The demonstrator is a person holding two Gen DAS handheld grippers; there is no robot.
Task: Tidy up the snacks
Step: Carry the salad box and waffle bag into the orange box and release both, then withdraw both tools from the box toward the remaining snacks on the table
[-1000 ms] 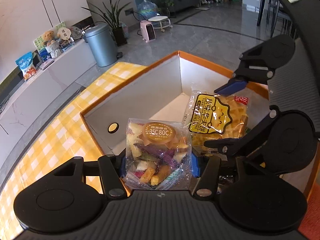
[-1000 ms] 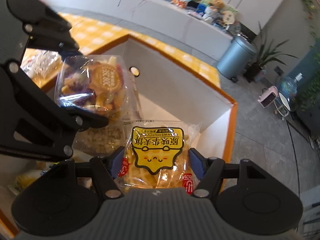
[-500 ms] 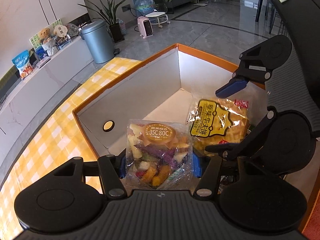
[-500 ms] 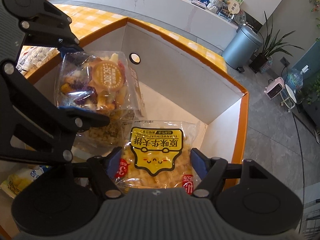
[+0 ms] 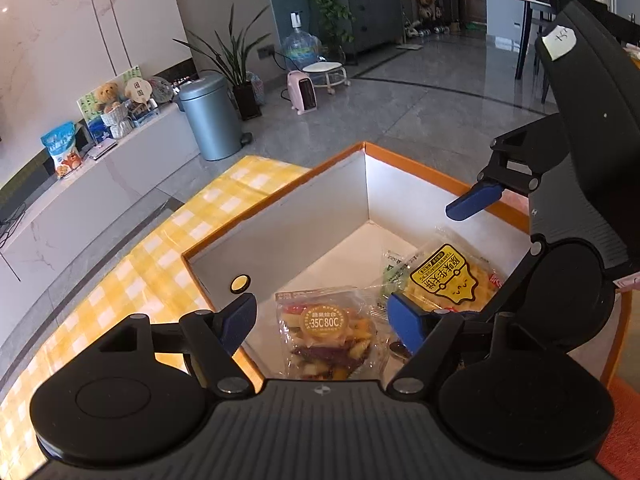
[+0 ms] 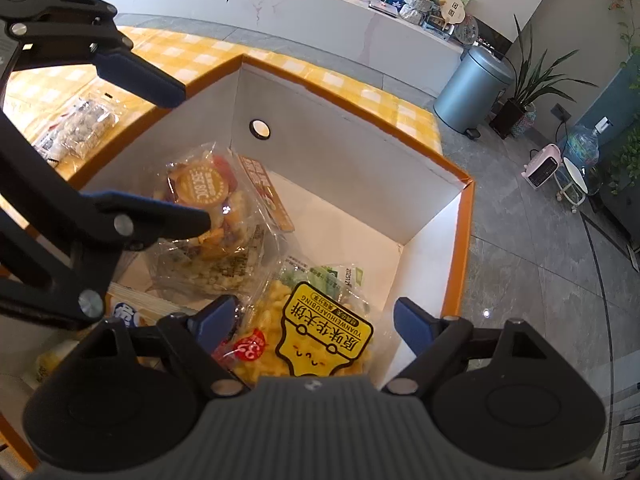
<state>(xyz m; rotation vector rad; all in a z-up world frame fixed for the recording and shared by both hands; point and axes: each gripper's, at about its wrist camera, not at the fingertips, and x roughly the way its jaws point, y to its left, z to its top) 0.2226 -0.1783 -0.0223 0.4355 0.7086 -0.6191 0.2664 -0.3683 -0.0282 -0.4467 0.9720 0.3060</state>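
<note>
An orange-rimmed white box [image 5: 276,236] [image 6: 320,152] sits on a yellow checked tablecloth. A clear bag of mixed vegetable chips [image 5: 328,336] [image 6: 208,204] lies inside it on other packets. A yellow cracker bag [image 5: 448,280] [image 6: 320,340] lies beside it in the box. My left gripper [image 5: 322,322] is open above the chips bag, not touching it. My right gripper [image 6: 312,320] is open above the cracker bag. Each gripper shows in the other's view.
A clear snack packet [image 6: 76,128] lies on the tablecloth [image 5: 132,264] outside the box's left wall. Other packets lie lower in the box [image 6: 132,312]. Beyond the table are a grey bin [image 5: 212,120], a low white counter and grey floor.
Both grippers opened and let go of their bags. The chips bag and the cracker bag dropped into the box. Both grippers rose a little.
</note>
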